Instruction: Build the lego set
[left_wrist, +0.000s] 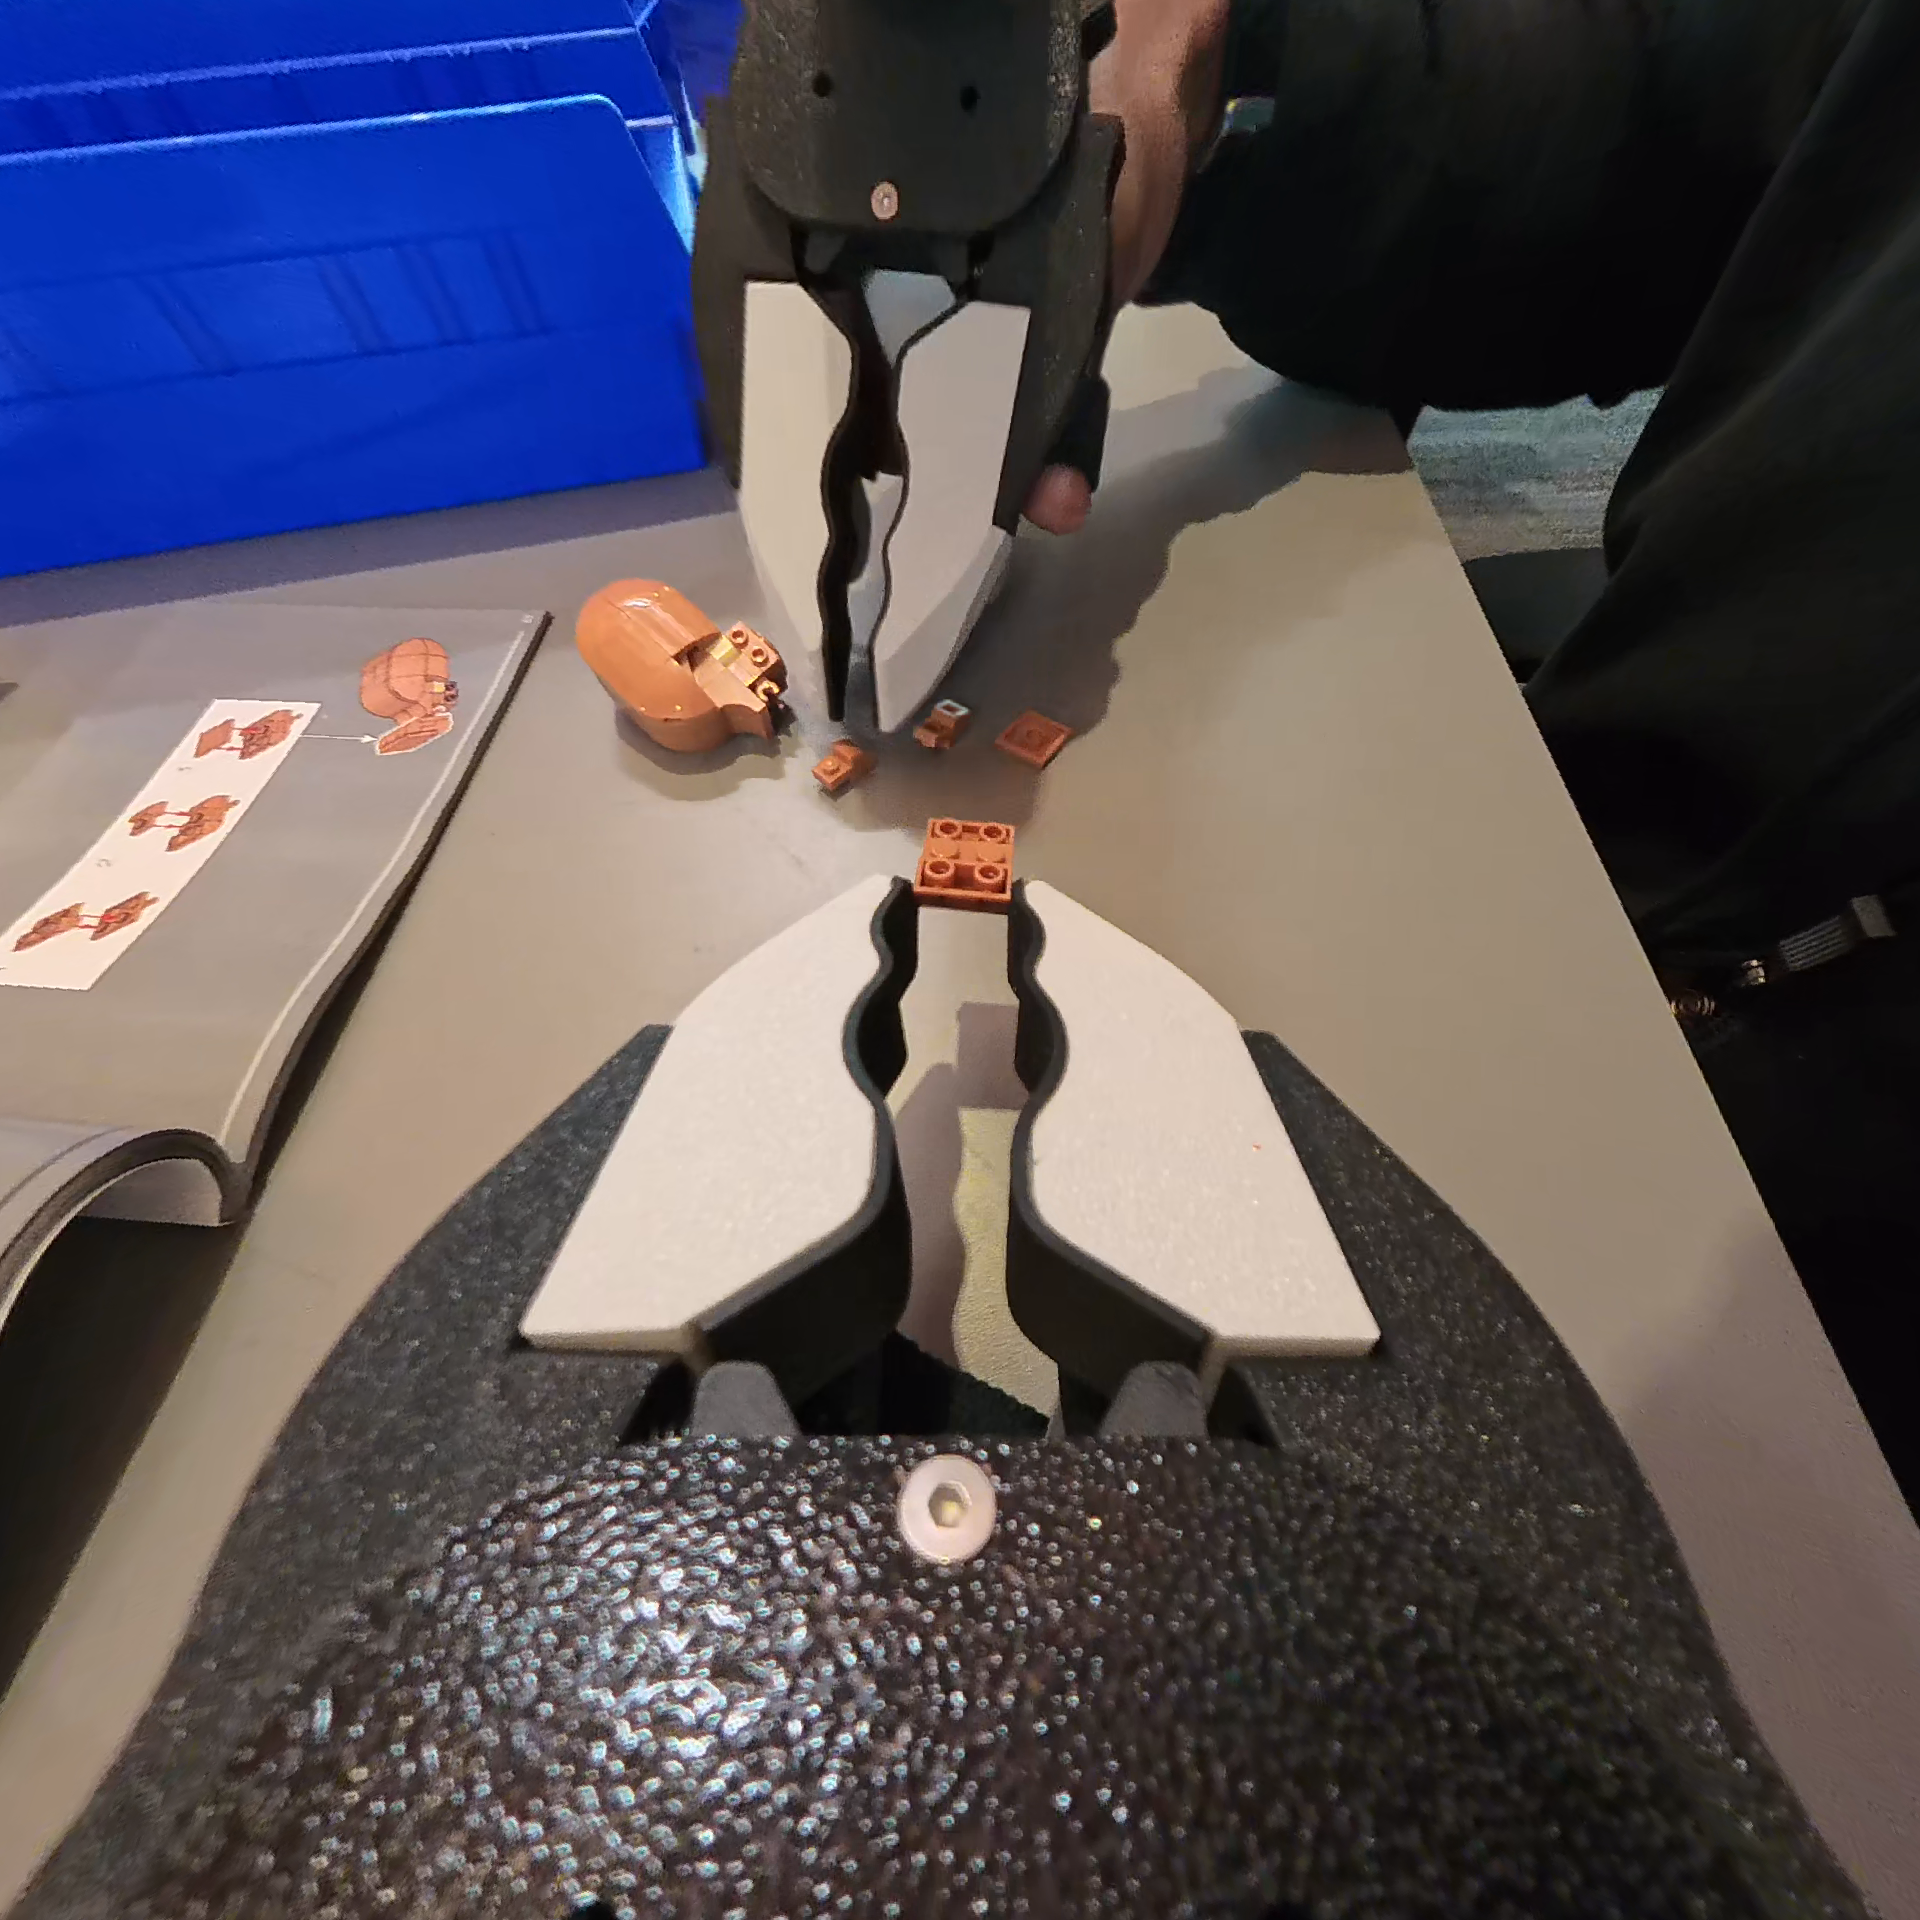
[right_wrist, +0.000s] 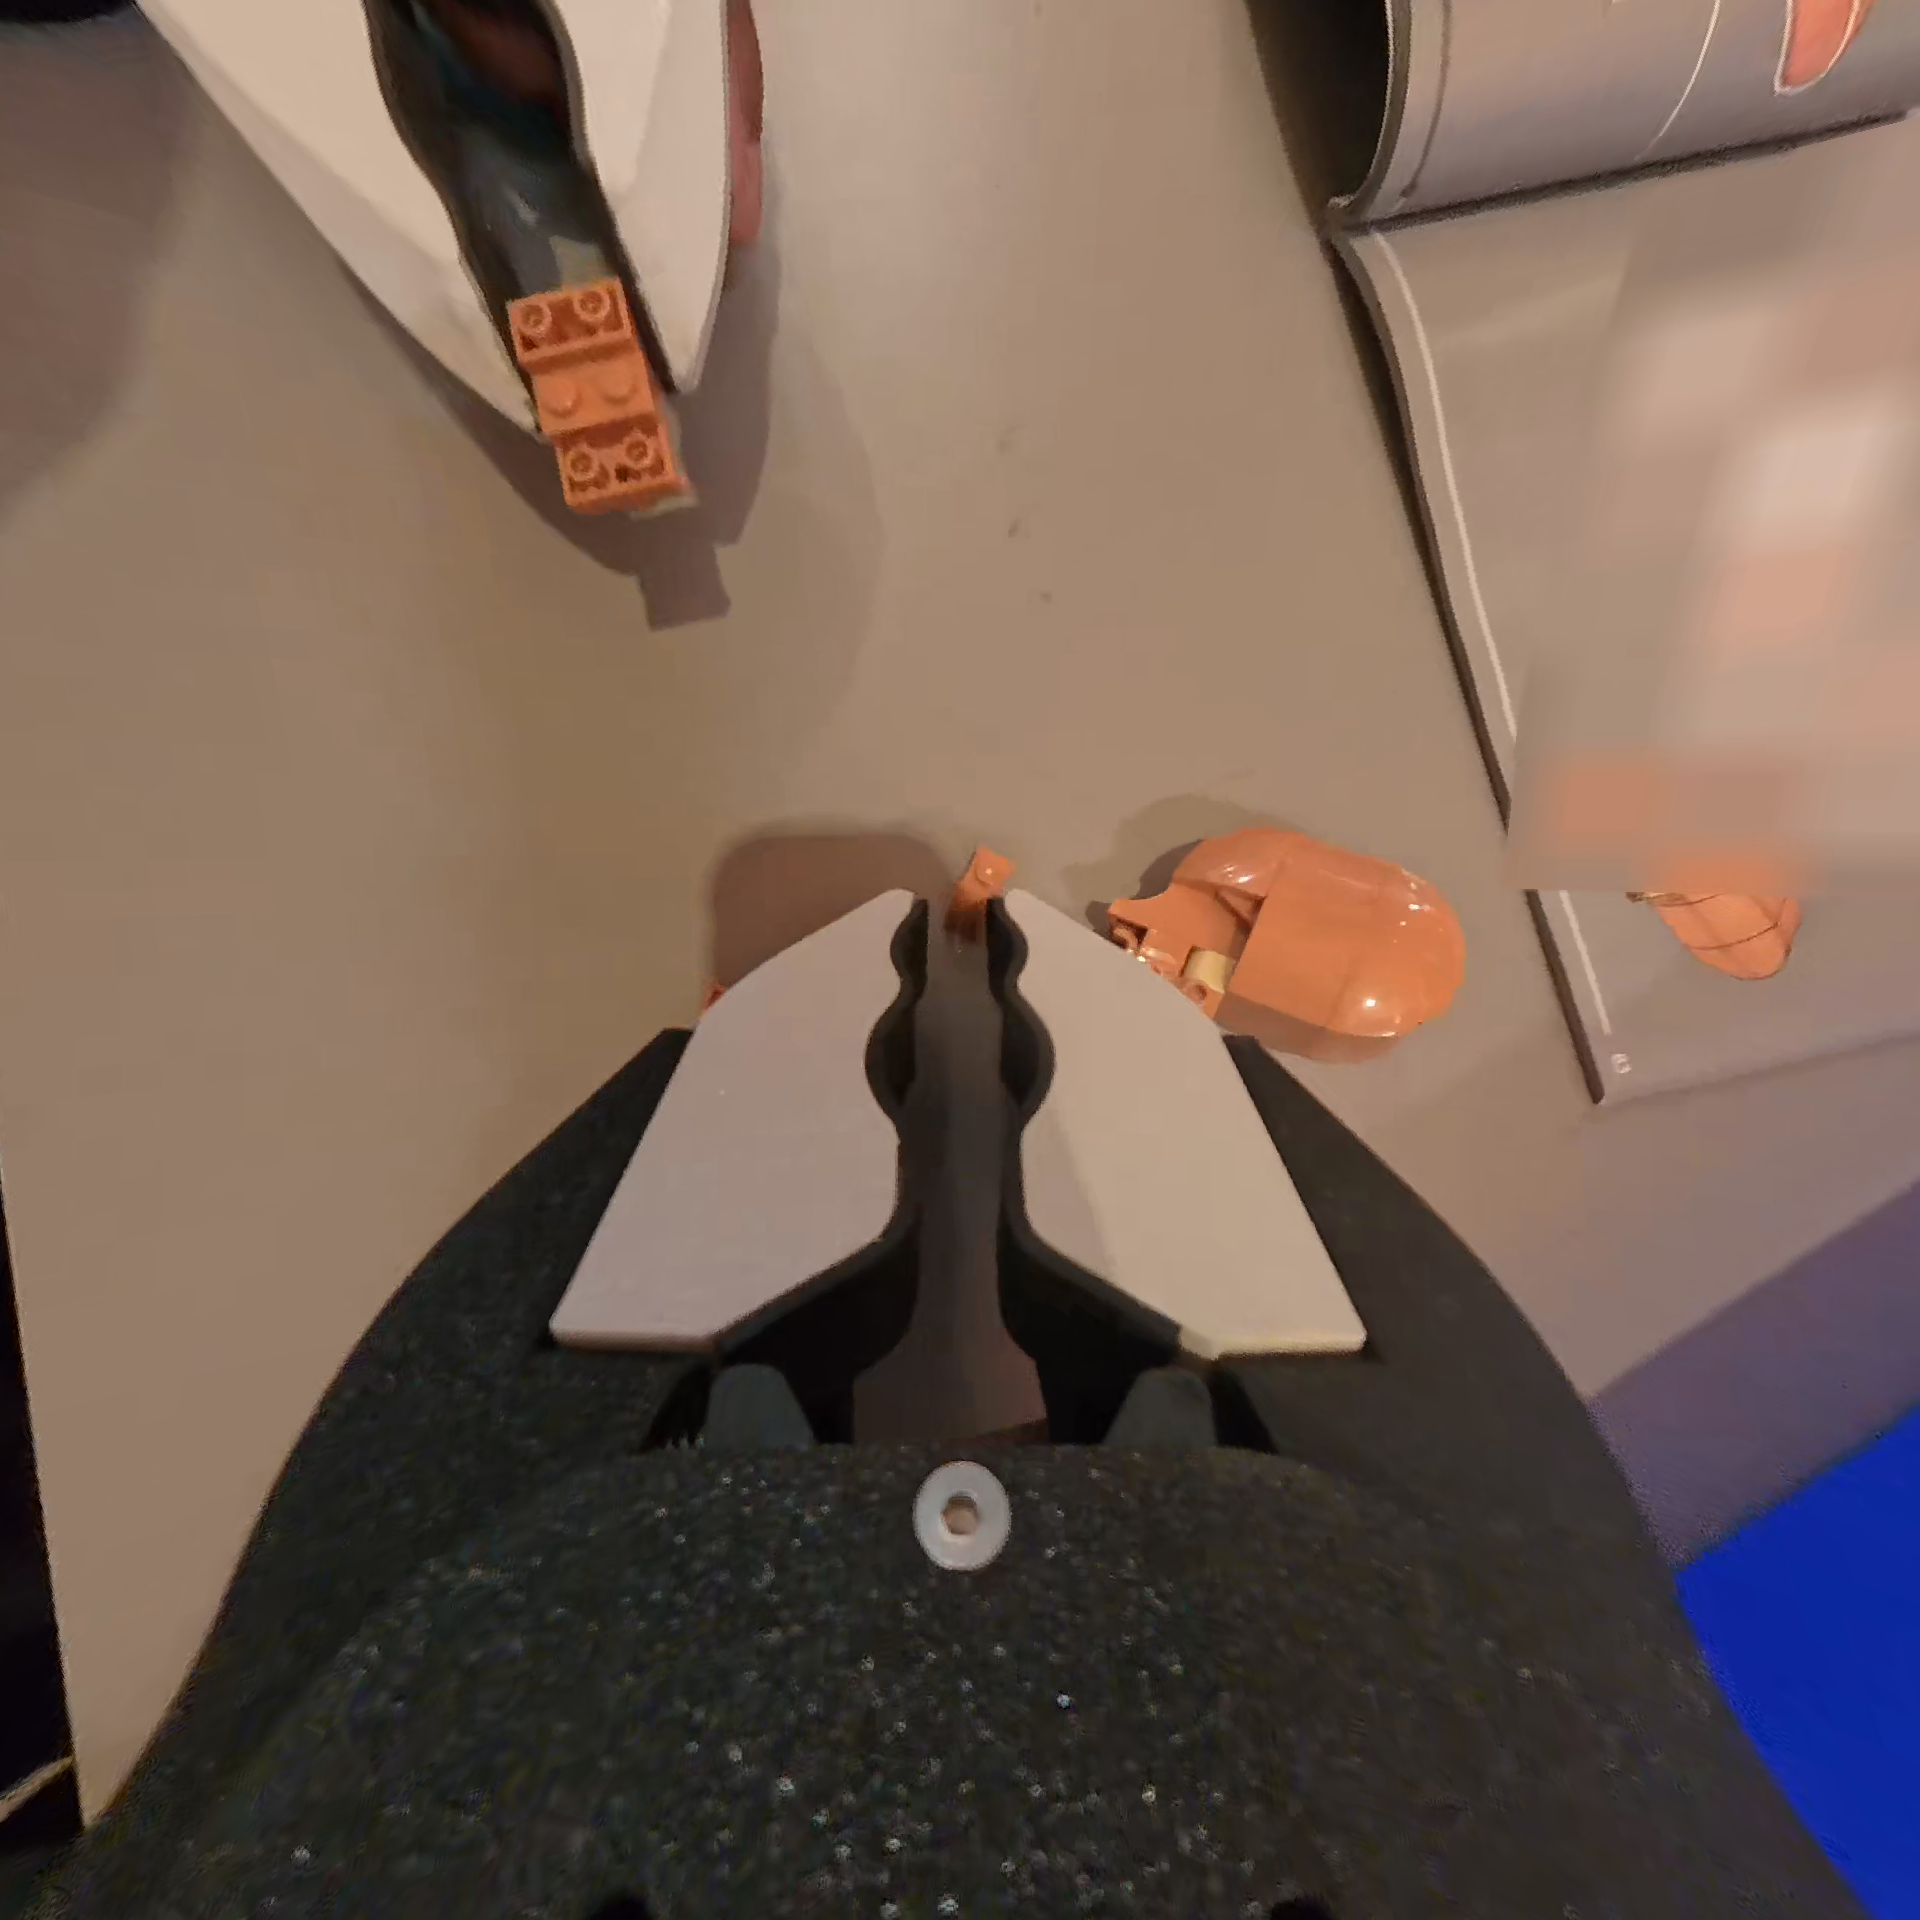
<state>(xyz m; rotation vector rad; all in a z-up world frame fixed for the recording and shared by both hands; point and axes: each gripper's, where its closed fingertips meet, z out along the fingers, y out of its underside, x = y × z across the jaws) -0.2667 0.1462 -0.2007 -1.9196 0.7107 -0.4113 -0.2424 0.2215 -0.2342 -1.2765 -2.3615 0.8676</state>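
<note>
Grey table (left_wrist: 1299, 727), blue bins (left_wrist: 343, 312), perhaps carpeted floor (left_wrist: 1507, 457)

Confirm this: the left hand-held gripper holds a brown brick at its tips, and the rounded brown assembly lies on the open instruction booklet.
Not quite. The left hand-held gripper does hold the brown brick, but the rounded brown assembly lies on the grey table beside the instruction booklet, not on it. The left wrist view shows this.

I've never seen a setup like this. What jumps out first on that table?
Two black-and-grey claws face each other over a grey table. The left claw pinches a small orange studded brick at its tips, while the right claw comes down on tiny orange loose pieces. Beside them lies a rounded orange half-built model, next to an open instruction booklet.
</note>
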